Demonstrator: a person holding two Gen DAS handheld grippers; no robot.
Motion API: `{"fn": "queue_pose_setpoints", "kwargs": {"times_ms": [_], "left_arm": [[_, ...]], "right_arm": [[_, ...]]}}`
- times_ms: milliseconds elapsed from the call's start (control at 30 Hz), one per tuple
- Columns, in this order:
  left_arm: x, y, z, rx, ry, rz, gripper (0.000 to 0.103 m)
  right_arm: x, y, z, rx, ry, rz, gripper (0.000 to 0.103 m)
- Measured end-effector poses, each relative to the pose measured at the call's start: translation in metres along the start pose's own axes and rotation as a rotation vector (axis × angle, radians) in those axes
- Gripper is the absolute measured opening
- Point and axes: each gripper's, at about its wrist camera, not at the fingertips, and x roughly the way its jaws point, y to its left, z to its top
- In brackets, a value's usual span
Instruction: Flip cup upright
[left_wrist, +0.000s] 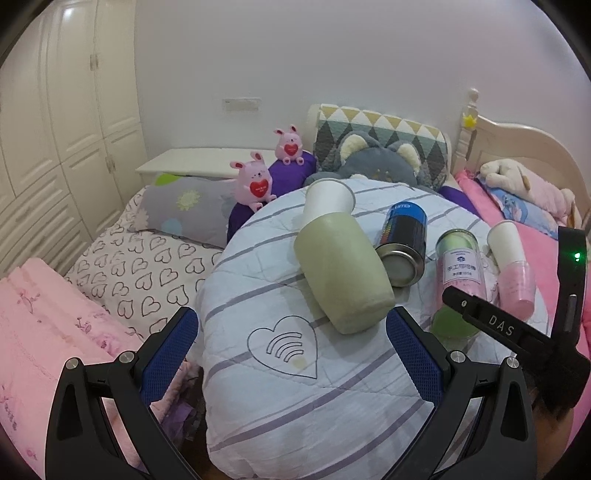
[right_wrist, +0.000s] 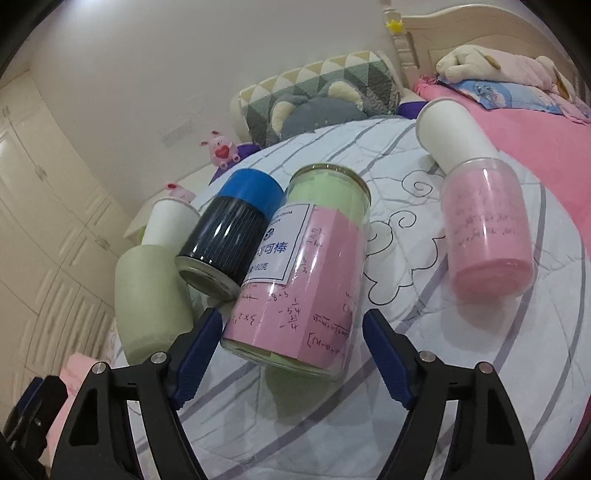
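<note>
Several cups lie on their sides on a round striped quilted cushion (left_wrist: 295, 398). A green cup with a white paper cup in its mouth (left_wrist: 340, 269) lies just ahead of my open, empty left gripper (left_wrist: 291, 347); it also shows in the right wrist view (right_wrist: 151, 295). A blue-capped black can (left_wrist: 402, 247) leans on it. A clear jar with pink and green paper (right_wrist: 299, 277) lies between the fingers of my open right gripper (right_wrist: 291, 332); nothing is gripped. A clear pink cup with a white paper cup (right_wrist: 480, 218) lies to the right.
The cushion sits on a bed with a heart-print sheet (left_wrist: 140, 273) on the left and pink bedding (right_wrist: 535, 155) on the right. Two pink bunny toys (left_wrist: 255, 181), a grey plush pillow (left_wrist: 376, 162) and the headboard (left_wrist: 524, 144) lie behind. Wardrobes stand far left.
</note>
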Motion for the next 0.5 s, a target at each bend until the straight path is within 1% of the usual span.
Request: {"fn": "queue_pose_setpoints", "kwargs": {"times_ms": [167,500], "left_arm": [[-0.004,-0.006,-0.003,0.004,-0.002,-0.014,0.103],[-0.021,-0.023,-0.006,0.018,-0.01,-0.038,0.103]], "right_arm": [[-0.006,0.001,-0.003,-0.051,0.018,-0.008,0.074],[-0.031,-0.011,-0.021,-0.099,0.103,0.043,0.074]]}}
